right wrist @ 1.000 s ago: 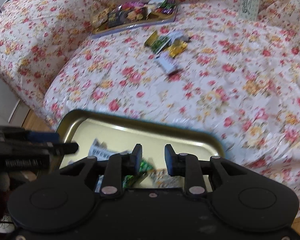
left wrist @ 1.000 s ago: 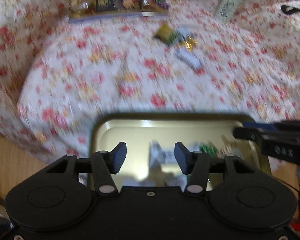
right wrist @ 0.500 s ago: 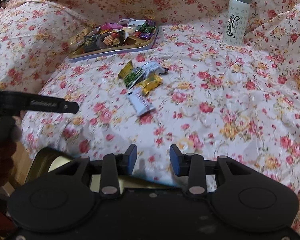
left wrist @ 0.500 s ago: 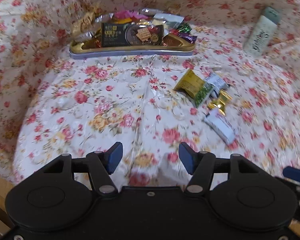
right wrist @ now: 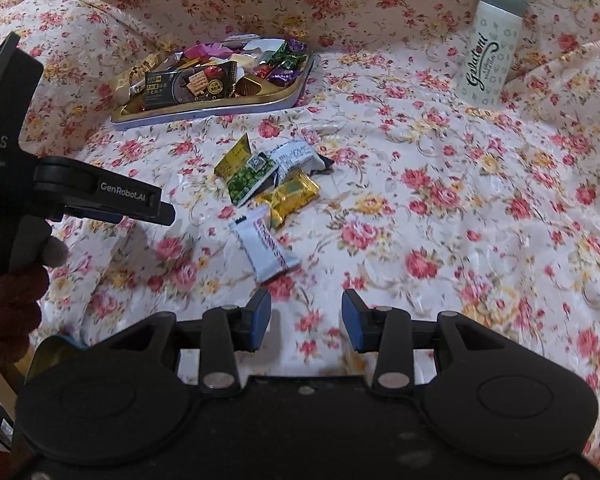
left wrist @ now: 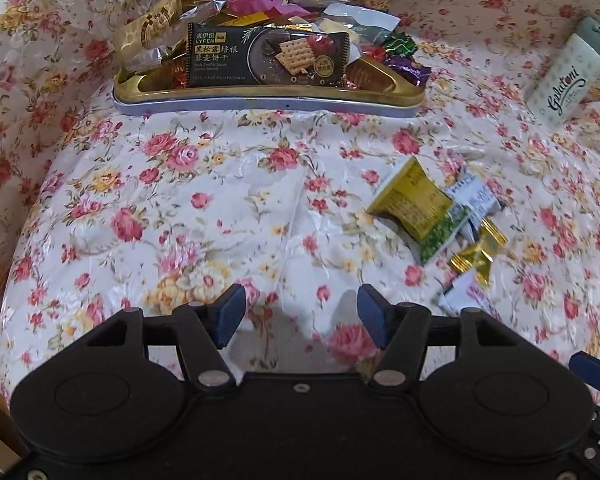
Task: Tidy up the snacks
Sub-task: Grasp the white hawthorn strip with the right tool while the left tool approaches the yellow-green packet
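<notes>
Both claws hang over the flowery bedspread w/ nothing in them. Left gripper has its jaws set wide, only cloth between the blue pads. Right gripper is narrower but parted, also empty, and its nearest target imo is the white bar wrapper lying just ahead of its left pad. Prob why that claw points down there: shortest reach. A gloved hand holds the left unit at the edge of the right view, and a bit of gold rim peeks out below it, can't tell what's in it.

Loose snacks on the bed, counted: 4. The white bar, then a gold foil pack touching it or nearly, then a yellow-green packet overlapping a white-and-dark pouch. They sit bunched in one heap mid-bed, so I'd guess they're waiting to be sorted.

Farther back: 1 gold tray piled w/ wrapped sweets, a black cracker pack propped along its front edge. Too many in there to count. Far right, 1 white bottle leans against the fabric folds, not a snack afaict.
</notes>
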